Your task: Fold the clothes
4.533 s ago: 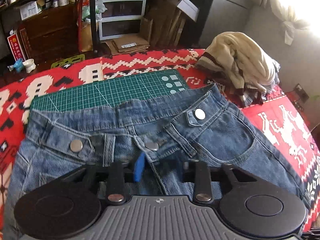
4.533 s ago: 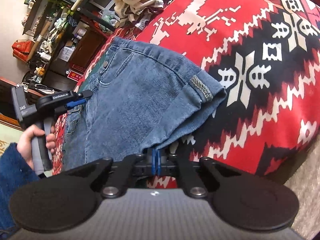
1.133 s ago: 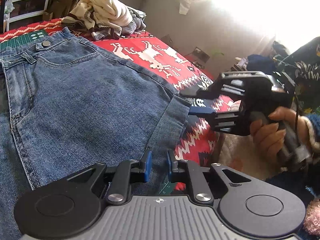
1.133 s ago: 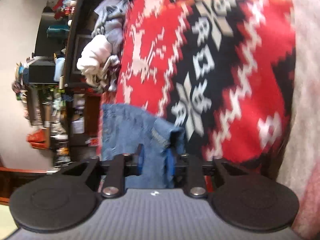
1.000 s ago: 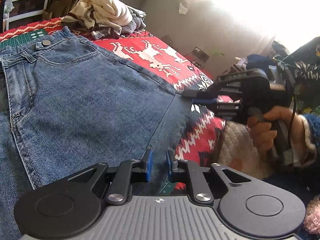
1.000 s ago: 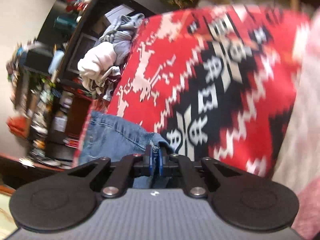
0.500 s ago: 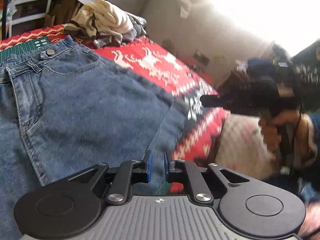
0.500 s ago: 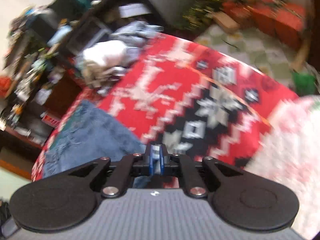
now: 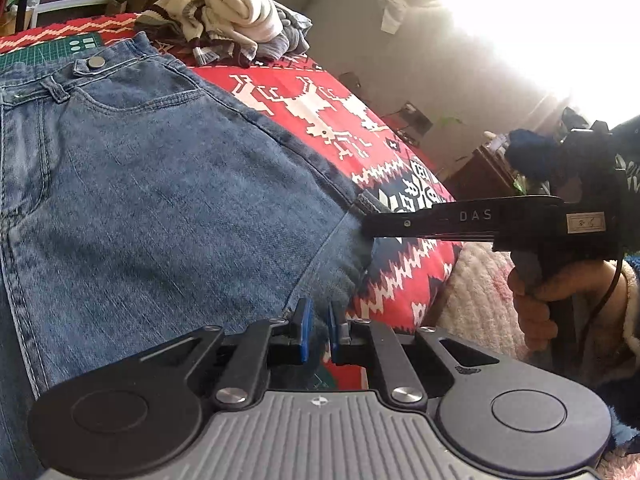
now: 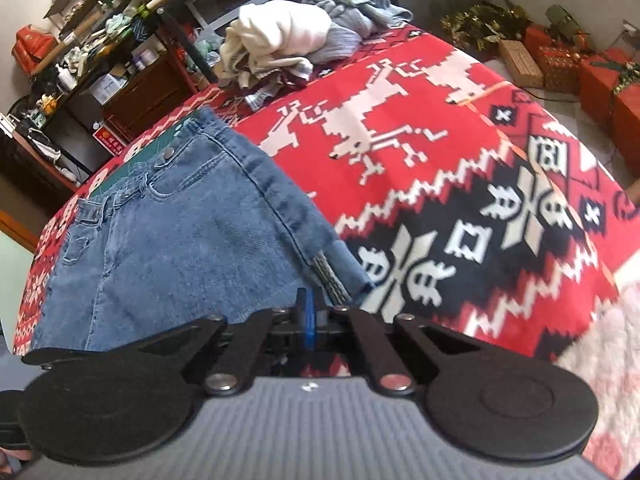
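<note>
Blue denim jeans (image 9: pixel 160 200) lie flat on a red patterned cloth (image 9: pixel 320 112), waistband at the far left. My left gripper (image 9: pixel 318 322) sits at the near hem with denim pinched between its blue pads. The right gripper (image 9: pixel 366 222), held by a person's hand (image 9: pixel 560 292), comes in from the right and is clamped on the hem's outer corner. In the right wrist view the right gripper (image 10: pixel 314 314) has its fingers together at the jeans (image 10: pixel 180 240), just below the frayed side seam at the hem (image 10: pixel 330 276).
A heap of cream and grey clothes (image 9: pixel 228 12) lies at the far end of the cloth (image 10: pixel 440 160). A green cutting mat (image 9: pixel 40 54) shows beyond the waistband. Cluttered shelves (image 10: pixel 100 40) stand behind, wrapped boxes (image 10: pixel 580 64) on the floor at right, pink fluffy fabric (image 9: pixel 480 300) below the table edge.
The right gripper closed on the hem corner and turned from sideways to level, still holding it. The left gripper stayed at the near hem with little movement.
</note>
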The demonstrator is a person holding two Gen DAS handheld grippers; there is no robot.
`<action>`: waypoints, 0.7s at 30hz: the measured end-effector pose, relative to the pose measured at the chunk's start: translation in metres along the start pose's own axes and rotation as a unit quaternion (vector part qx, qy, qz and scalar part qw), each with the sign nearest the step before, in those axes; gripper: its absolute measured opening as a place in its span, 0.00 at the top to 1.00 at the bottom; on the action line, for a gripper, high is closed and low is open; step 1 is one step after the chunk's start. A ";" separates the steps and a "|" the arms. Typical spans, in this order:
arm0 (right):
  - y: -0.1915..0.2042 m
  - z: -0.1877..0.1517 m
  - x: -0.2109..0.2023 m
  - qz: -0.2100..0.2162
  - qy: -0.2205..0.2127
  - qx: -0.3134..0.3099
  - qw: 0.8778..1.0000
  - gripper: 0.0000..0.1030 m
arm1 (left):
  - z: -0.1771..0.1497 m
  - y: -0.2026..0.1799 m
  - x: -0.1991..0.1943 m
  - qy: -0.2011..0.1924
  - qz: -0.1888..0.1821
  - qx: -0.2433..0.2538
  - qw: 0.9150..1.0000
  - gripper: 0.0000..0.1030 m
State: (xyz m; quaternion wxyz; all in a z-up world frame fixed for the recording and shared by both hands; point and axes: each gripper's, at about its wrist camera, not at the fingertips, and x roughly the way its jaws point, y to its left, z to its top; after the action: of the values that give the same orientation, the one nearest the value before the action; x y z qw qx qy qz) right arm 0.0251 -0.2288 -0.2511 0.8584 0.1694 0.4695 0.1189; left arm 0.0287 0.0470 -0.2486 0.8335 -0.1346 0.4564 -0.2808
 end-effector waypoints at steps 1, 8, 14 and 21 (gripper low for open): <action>0.000 -0.001 -0.001 -0.004 0.003 0.001 1.000 1.00 | -0.001 -0.002 -0.001 0.000 0.002 0.003 1.000 0.90; 0.006 0.002 -0.010 -0.024 0.018 -0.004 1.000 0.91 | -0.001 -0.013 -0.015 -0.027 0.024 0.026 0.999 0.90; 0.047 0.013 -0.015 -0.012 -0.039 -0.126 0.991 0.88 | 0.020 -0.001 -0.036 -0.081 0.077 0.002 0.994 0.90; 0.091 0.021 0.026 -0.010 -0.039 -0.226 0.973 0.78 | 0.026 0.037 -0.024 -0.067 0.131 -0.069 0.987 0.90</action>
State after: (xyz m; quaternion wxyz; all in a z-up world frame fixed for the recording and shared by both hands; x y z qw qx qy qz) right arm 0.0522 -0.1402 -0.2240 0.8933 -0.0294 0.3983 0.2062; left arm 0.0529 0.0903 -0.2354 0.8805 -0.1492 0.4316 -0.1272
